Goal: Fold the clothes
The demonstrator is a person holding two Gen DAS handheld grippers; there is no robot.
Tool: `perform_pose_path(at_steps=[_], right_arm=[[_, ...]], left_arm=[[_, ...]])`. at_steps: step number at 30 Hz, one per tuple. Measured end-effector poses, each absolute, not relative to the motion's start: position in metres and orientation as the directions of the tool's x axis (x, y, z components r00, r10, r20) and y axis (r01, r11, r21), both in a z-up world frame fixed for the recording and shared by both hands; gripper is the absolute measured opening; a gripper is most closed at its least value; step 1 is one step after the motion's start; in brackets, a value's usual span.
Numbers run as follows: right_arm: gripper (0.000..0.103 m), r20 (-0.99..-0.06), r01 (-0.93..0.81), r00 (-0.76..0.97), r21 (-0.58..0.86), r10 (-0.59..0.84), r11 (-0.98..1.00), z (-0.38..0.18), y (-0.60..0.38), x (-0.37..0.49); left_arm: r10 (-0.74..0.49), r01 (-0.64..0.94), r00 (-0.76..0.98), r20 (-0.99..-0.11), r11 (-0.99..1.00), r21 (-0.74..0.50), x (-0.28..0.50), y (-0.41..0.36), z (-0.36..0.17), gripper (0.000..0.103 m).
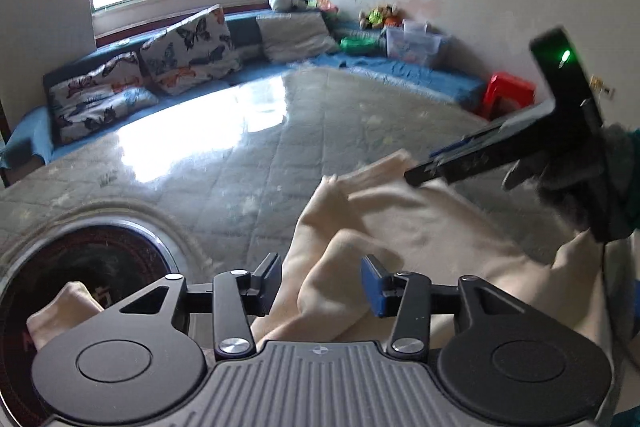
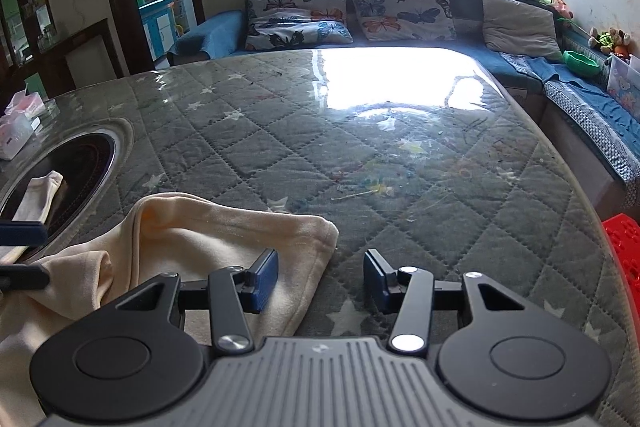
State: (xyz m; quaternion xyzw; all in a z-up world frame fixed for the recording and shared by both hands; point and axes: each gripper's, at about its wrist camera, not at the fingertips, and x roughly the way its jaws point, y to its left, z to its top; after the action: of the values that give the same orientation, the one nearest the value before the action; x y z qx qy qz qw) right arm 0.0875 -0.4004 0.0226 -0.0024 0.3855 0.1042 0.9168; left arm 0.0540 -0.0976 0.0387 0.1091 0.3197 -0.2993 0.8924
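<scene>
A cream garment point(image 1: 384, 227) lies rumpled on the quilted, glass-topped table point(image 1: 248, 163). My left gripper point(image 1: 322, 285) is open just above its folds, nothing between the pads. In the left wrist view the right gripper point(image 1: 416, 179), held by a gloved hand point(image 1: 568, 183), hovers over the garment's far edge. From the right wrist view the right gripper point(image 2: 322, 281) is open, its left finger point(image 2: 264, 281) over the garment's corner point(image 2: 240, 247), its right finger over bare table. A second pale cloth point(image 2: 38, 197) lies in the round black inset point(image 2: 76, 167).
A blue corner sofa point(image 2: 460, 23) with butterfly cushions point(image 2: 404, 5) runs behind the table under the window. A red stool point(image 2: 624, 259) stands at the table's right edge. Tissue boxes point(image 2: 18, 123) sit at the far left. Toys and a clear bin point(image 1: 414, 43) line the wall.
</scene>
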Motion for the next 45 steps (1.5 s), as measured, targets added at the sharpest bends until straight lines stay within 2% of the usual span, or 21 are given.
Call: perform_pose_path(at_steps=[1, 2, 3, 4, 7, 9, 12, 15, 22, 27, 29, 32, 34, 36, 39, 45], right_arm=[[0.048, -0.708, -0.194, 0.68, 0.075, 0.189, 0.978, 0.022, -0.4, 0.088], [0.048, -0.709, -0.197, 0.679, 0.074, 0.191, 0.978, 0.022, -0.399, 0.088], [0.046, -0.71, -0.201, 0.677, 0.074, 0.193, 0.977, 0.022, -0.399, 0.089], [0.043, -0.711, -0.205, 0.675, 0.075, 0.197, 0.976, 0.022, -0.398, 0.09], [0.028, -0.713, -0.219, 0.67, 0.078, 0.208, 0.973, 0.023, -0.395, 0.093], [0.014, -0.71, -0.223, 0.674, 0.069, 0.204, 0.972, 0.025, -0.393, 0.097], [0.008, -0.697, -0.232, 0.69, 0.043, 0.195, 0.972, 0.029, -0.388, 0.106], [0.007, -0.685, -0.241, 0.705, 0.011, 0.183, 0.97, 0.035, -0.379, 0.123], [0.007, -0.688, -0.248, 0.714, -0.078, 0.128, 0.966, 0.03, -0.359, 0.173], [0.011, -0.696, -0.279, 0.706, -0.098, 0.135, 0.955, 0.028, -0.349, 0.18], [0.012, -0.694, -0.315, 0.701, -0.092, 0.165, 0.945, 0.034, -0.346, 0.169], [0.021, -0.702, -0.385, 0.676, -0.078, 0.224, 0.92, 0.042, -0.339, 0.144], [0.023, -0.707, -0.45, 0.651, -0.067, 0.276, 0.89, 0.048, -0.331, 0.12], [0.032, -0.712, -0.516, 0.62, -0.054, 0.329, 0.855, 0.054, -0.323, 0.094], [0.034, -0.723, -0.609, 0.562, -0.034, 0.401, 0.793, 0.063, -0.315, 0.053], [0.043, -0.74, -0.768, 0.442, -0.019, 0.508, 0.64, 0.084, -0.297, -0.019]], left_arm=[[-0.468, 0.611, 0.607, -0.642, 0.792, 0.001, 0.055, -0.099, 0.036, 0.045], [-0.47, 0.618, 0.6, -0.648, 0.786, 0.003, 0.055, -0.101, 0.034, 0.036], [-0.468, 0.627, 0.595, -0.654, 0.779, 0.012, 0.055, -0.103, 0.031, 0.016], [-0.466, 0.632, 0.592, -0.658, 0.775, 0.02, 0.056, -0.104, 0.029, 0.012], [-0.44, 0.586, 0.635, -0.635, 0.81, 0.025, 0.063, -0.096, 0.031, 0.009], [-0.394, 0.512, 0.683, -0.616, 0.859, 0.019, 0.074, -0.085, 0.036, 0.008], [-0.29, 0.378, 0.746, -0.6, 0.925, 0.022, 0.095, -0.066, 0.041, 0.008], [-0.189, 0.254, 0.776, -0.601, 0.967, 0.023, 0.118, -0.047, 0.042, 0.008], [-0.076, 0.136, 0.752, -0.655, 0.99, 0.042, 0.158, -0.027, 0.024, 0.008], [-0.095, 0.147, 0.728, -0.678, 0.989, 0.019, 0.159, -0.026, 0.021, 0.013], [-0.11, 0.16, 0.73, -0.675, 0.987, 0.012, 0.154, -0.027, 0.026, 0.014], [-0.132, 0.179, 0.732, -0.668, 0.984, 0.002, 0.146, -0.029, 0.033, 0.015], [-0.15, 0.196, 0.732, -0.665, 0.981, -0.006, 0.14, -0.03, 0.038, 0.015], [-0.185, 0.231, 0.724, -0.665, 0.973, -0.019, 0.132, -0.036, 0.041, 0.017], [-0.221, 0.275, 0.706, -0.673, 0.961, -0.027, 0.126, -0.049, 0.043, 0.023], [-0.24, 0.31, 0.685, -0.688, 0.95, -0.023, 0.122, -0.065, 0.035, 0.025]])
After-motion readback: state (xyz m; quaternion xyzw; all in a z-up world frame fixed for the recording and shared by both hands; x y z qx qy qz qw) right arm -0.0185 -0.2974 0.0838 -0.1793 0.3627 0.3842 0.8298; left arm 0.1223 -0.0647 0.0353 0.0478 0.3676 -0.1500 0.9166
